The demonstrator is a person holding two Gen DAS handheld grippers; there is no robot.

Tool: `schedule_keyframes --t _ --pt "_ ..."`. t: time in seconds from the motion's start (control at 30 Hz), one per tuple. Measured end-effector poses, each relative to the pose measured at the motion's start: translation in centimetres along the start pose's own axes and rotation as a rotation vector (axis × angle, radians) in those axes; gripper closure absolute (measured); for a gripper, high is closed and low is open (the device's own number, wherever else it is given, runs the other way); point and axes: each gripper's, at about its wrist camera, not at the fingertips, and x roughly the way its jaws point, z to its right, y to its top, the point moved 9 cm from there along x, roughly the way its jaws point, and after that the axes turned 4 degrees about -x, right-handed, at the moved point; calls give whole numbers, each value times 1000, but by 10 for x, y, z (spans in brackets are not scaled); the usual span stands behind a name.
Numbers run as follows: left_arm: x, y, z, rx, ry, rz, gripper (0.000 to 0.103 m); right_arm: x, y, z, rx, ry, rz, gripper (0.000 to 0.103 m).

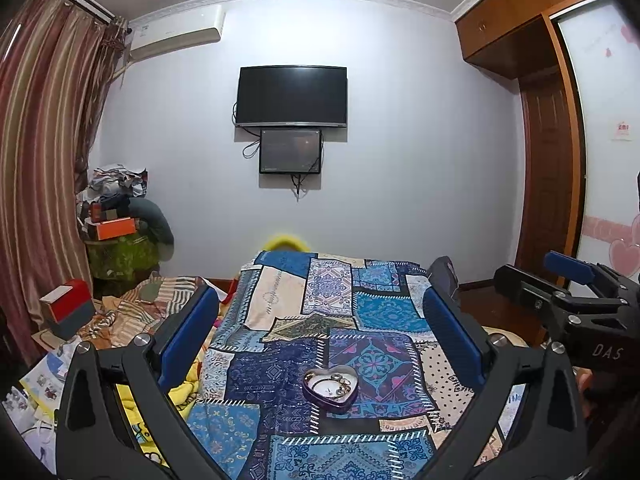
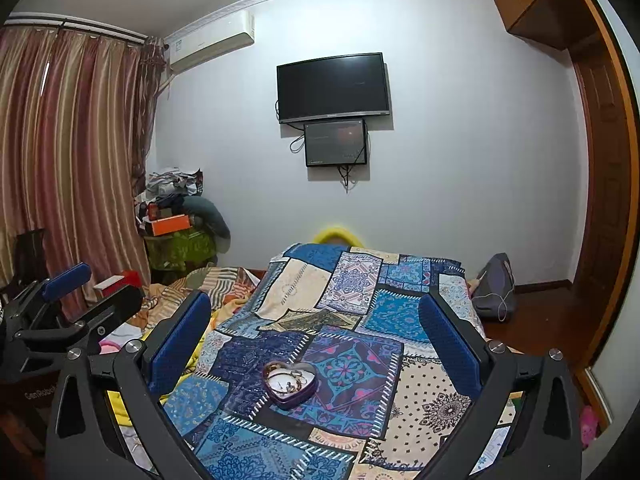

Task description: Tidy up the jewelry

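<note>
A purple heart-shaped tin [image 1: 330, 389] sits on the patchwork blanket and holds several gold jewelry pieces [image 1: 338, 384]. It also shows in the right wrist view [image 2: 291, 383] with the jewelry [image 2: 294, 383] inside. My left gripper [image 1: 320, 320] is open and empty, held above and short of the tin. My right gripper [image 2: 316, 320] is open and empty, also held back from the tin. The right gripper shows at the right edge of the left wrist view [image 1: 568, 280], and the left gripper at the left edge of the right wrist view [image 2: 76, 288].
The blue patchwork blanket [image 1: 384, 312] covers a bed. Striped bedding [image 1: 132, 316] and a red and white box [image 1: 66, 300] lie to the left. Striped curtains [image 2: 68, 152], a pile of clutter [image 2: 176, 216], two wall screens [image 2: 334, 88] and a wooden wardrobe [image 1: 548, 160] surround it.
</note>
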Motion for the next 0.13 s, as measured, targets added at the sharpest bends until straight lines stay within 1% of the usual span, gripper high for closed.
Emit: schedule_keyframes --t 0.13 --pt "0 0 0 -4 -2 -2 1 0 0 0 1 -1 -1 0"
